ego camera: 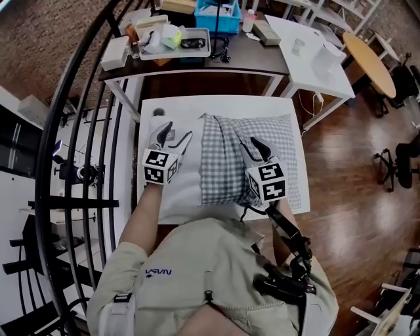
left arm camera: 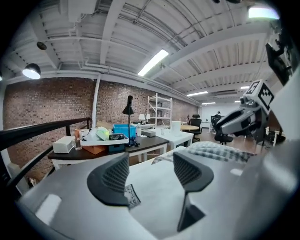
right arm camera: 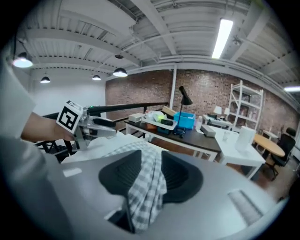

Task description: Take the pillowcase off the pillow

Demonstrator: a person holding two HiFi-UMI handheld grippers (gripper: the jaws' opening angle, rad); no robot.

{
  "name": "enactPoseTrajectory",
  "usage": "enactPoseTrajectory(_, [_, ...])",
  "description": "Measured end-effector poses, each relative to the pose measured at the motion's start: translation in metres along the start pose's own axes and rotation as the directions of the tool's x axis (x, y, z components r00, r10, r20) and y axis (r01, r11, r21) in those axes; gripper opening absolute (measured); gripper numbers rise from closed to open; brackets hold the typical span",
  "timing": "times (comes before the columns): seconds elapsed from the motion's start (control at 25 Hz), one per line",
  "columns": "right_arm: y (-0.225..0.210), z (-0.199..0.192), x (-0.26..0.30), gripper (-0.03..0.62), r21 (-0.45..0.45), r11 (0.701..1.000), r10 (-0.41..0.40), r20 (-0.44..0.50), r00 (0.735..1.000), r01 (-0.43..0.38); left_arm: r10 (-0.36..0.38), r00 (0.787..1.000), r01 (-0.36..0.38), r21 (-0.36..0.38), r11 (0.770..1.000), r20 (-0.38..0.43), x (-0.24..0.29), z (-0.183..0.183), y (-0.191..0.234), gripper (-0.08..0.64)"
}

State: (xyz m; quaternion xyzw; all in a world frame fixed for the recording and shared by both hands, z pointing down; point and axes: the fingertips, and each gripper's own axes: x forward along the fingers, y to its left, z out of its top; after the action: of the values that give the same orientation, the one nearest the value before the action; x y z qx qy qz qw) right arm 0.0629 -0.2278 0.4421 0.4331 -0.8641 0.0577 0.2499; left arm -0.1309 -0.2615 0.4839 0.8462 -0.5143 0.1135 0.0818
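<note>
1. Black rails (ego camera: 79, 203) curve along the 9 o'clock side of the head view.
2. The left gripper (ego camera: 176, 134) hangs over a bare part of the white tabletop (ego camera: 177, 108), at 9 o'clock from the pillowcase. It is let go. Its two dark pads stand wide apart with nothing between them, and only the tabletop shows past them.
3. At 12 o'clock, past the white tabletop, a dark tabletop (ego camera: 243, 56) holds a white tray (ego camera: 174, 42) and a blue box (ego camera: 216, 16).
4. The grey-and-white checked pillowcase (ego camera: 220, 164) lies on the white tabletop, from the middle out to 3 o'clock. Its middle part looks darker and is bunched into folds. The part at 3 o'clock looks paler and smoother.
5. The right gripper (ego camera: 252, 147) is above the pillowcase, at 3 o'clock from the folds. It is clenched on the pillowcase. In the right gripper view a strip of checked cloth is pinched between its two pads.
6. At 1 o'clock stands a white table (ego camera: 315, 59). At 2 o'clock stands a round wooden table (ego camera: 371, 62) on a brown wood floor (ego camera: 354, 170).
</note>
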Motion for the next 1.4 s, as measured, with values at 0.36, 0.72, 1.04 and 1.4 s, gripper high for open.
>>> enactPoseTrajectory(0.36, [0.010,0.024,0.086,0.149,-0.050,0.993,0.108,-0.040,0.993,-0.110,-0.127,0.943,0.150,0.054,0.987,-0.309,0.033,-0.075,-0.058,0.078])
enactPoseTrajectory(0.72, [0.027,-0.027,0.154,0.181,-0.205,0.956,0.116,-0.388,0.915,-0.208,-0.113,0.987,0.123,0.095,0.988,-0.111,-0.039,-0.047,-0.102,0.011])
enactPoseTrajectory(1.04, [-0.041,-0.001,0.130,0.021,-0.367,0.929,-0.169,-0.296,0.940,0.052,-0.136,0.983,0.134,0.023,0.991,0.128,-0.109,0.022,-0.107,0.011])
enactPoseTrajectory(1.4, [-0.137,-0.042,0.100,0.021,-0.217,0.926,-0.359,-0.266,0.895,0.307,-0.091,0.993,0.098,-0.099,0.990,0.081,-0.090,-0.020,-0.052,0.012])
